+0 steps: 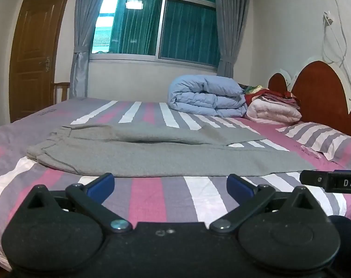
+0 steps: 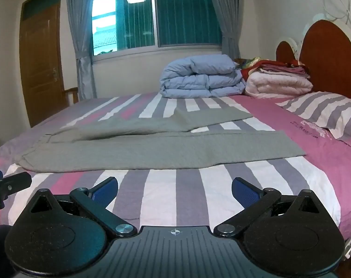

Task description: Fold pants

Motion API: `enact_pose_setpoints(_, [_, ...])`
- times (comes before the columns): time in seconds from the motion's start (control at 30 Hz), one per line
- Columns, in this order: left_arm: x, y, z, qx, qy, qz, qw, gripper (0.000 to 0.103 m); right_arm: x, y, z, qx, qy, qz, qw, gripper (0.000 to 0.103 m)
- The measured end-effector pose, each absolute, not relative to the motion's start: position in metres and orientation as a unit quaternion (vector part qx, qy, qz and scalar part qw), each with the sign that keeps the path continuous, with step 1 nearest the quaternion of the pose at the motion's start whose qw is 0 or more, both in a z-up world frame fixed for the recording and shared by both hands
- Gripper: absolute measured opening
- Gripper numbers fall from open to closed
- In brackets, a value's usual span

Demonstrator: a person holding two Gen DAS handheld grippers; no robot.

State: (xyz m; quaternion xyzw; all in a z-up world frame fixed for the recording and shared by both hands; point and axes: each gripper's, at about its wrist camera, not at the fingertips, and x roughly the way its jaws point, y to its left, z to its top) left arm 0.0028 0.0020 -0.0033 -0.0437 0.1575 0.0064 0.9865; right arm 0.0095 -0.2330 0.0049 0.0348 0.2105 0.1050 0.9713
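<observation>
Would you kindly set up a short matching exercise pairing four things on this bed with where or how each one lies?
Things:
1. grey pants
2. blue quilt
3. striped pillow
4. pink blanket

Places or states:
A. folded, beneath the window
B. spread flat, legs apart, just ahead of both grippers
C. folded, between quilt and headboard
D. lying on the right by the headboard

Pairs: 1-B, 2-A, 3-D, 4-C

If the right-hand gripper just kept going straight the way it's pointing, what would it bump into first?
Most likely the striped bedsheet. The right gripper is open and empty, angled slightly down over bare sheet, just short of the near edge of the grey pants. A shallower path might meet that edge first; depth is hard to judge here.
</observation>
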Motion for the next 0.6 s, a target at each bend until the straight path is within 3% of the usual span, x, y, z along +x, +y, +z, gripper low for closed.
enact_pose_setpoints(0.6, [0.0071,-0.0012,-0.0070,-0.038,0.162,0.007,0.986,0.097,0.0071,-0.2353,0.0039,0.036,0.211,0.103,0.971,0.103])
